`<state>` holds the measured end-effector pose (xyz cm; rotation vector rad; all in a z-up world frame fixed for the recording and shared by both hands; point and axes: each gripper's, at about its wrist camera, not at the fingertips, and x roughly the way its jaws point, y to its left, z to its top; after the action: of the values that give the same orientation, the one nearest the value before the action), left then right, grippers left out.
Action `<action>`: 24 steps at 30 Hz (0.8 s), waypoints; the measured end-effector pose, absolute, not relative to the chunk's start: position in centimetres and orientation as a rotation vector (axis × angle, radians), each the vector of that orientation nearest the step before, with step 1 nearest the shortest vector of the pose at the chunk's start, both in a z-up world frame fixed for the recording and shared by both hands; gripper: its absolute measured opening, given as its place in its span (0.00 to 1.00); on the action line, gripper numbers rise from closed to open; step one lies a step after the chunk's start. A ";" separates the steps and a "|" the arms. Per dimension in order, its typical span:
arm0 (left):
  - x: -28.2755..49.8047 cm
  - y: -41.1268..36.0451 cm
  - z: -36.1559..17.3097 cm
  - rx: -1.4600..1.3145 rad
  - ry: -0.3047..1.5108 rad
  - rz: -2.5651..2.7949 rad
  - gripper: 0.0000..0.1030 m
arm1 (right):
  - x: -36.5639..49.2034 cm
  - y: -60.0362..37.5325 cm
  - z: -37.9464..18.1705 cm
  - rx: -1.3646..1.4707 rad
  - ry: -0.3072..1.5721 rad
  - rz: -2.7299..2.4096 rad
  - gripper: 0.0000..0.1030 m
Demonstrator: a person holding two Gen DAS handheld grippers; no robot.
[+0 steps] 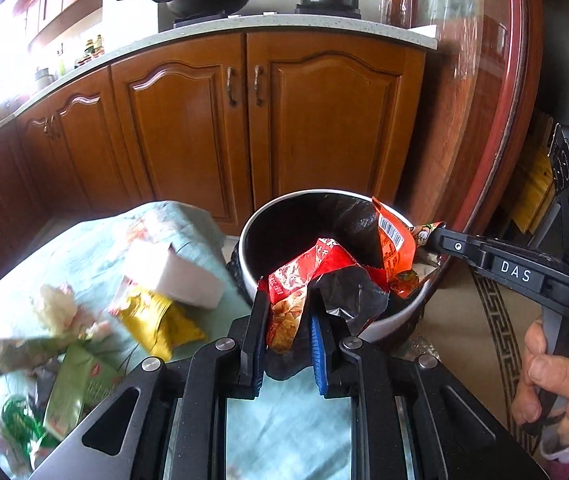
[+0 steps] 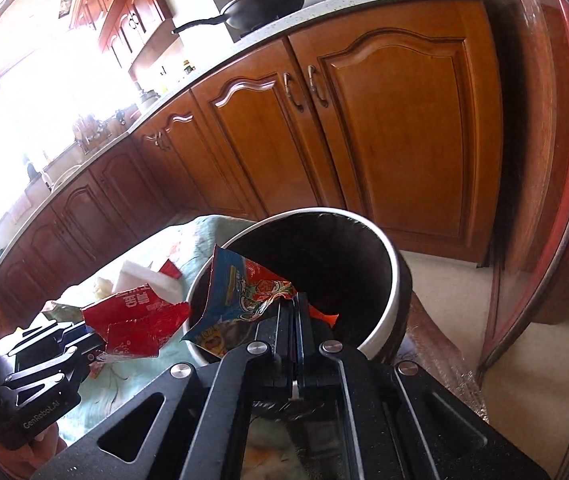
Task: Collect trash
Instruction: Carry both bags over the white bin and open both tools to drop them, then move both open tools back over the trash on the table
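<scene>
Both hand-held grippers — left [image 1: 286, 320] clamping a red snack wrapper [image 1: 290, 296], right [image 2: 294, 316] pinching a blue-orange wrapper [image 2: 244, 292] — reach the white-rimmed black bin [image 1: 384, 326]; more litter [image 1: 156, 320] waits left on the bench [image 1: 96, 232].

A red snack wrapper [image 1: 290, 300], crumpled and printed with nuts, is hanging upright at the near rim of the trash bin [image 1: 392, 322]. An orange wrapper [image 1: 394, 246] with a barcode is leaning over the bin's right rim. The bin, round, white-rimmed and lined with black plastic, is standing by the cloth-covered table's [image 1: 96, 248] right edge, where more wrappers are lying scattered.
</scene>
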<state>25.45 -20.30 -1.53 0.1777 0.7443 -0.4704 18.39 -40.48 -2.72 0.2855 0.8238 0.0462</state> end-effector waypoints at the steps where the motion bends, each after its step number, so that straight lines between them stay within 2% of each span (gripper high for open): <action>1: 26.2 -21.0 -1.6 0.184 0.750 -0.471 0.17 | 18.8 -40.8 -2.9 0.283 0.830 0.042 0.00; 8: 31.5 -24.4 -3.0 0.214 0.828 -0.480 0.18 | 21.0 -42.0 -4.3 0.266 0.892 0.021 0.01; 9: 31.8 -24.7 -3.2 0.216 0.837 -0.480 0.20 | 21.3 -42.1 -4.5 0.263 0.901 0.017 0.05; 11: 32.9 -25.3 -3.6 0.221 0.853 -0.479 0.22 | 21.8 -42.4 -4.9 0.259 0.921 0.015 0.06; 14: 33.7 -25.9 -4.0 0.219 0.870 -0.480 0.29 | 22.1 -42.8 -5.1 0.254 0.935 0.013 0.07; 15: 34.1 -25.9 -4.1 0.219 0.872 -0.475 0.35 | 22.2 -42.9 -5.1 0.252 0.935 0.010 0.07; 17: 34.4 -26.1 -4.3 0.212 0.873 -0.472 0.46 | 22.1 -43.2 -5.2 0.257 0.935 0.007 0.12; 18: 34.5 -26.1 -4.4 0.208 0.871 -0.470 0.49 | 22.0 -43.3 -5.2 0.261 0.933 0.007 0.18; 19: 33.9 -25.9 -4.4 0.203 0.868 -0.469 0.51 | 21.9 -43.4 -5.2 0.263 0.931 0.005 0.21; 24: 32.7 -25.2 -4.4 0.188 0.859 -0.470 0.54 | 21.3 -43.5 -4.9 0.271 0.912 -0.001 0.23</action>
<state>32.69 -25.24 -4.40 0.1883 0.8589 -0.4696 21.26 -43.46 -4.95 0.2706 0.9124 -0.0008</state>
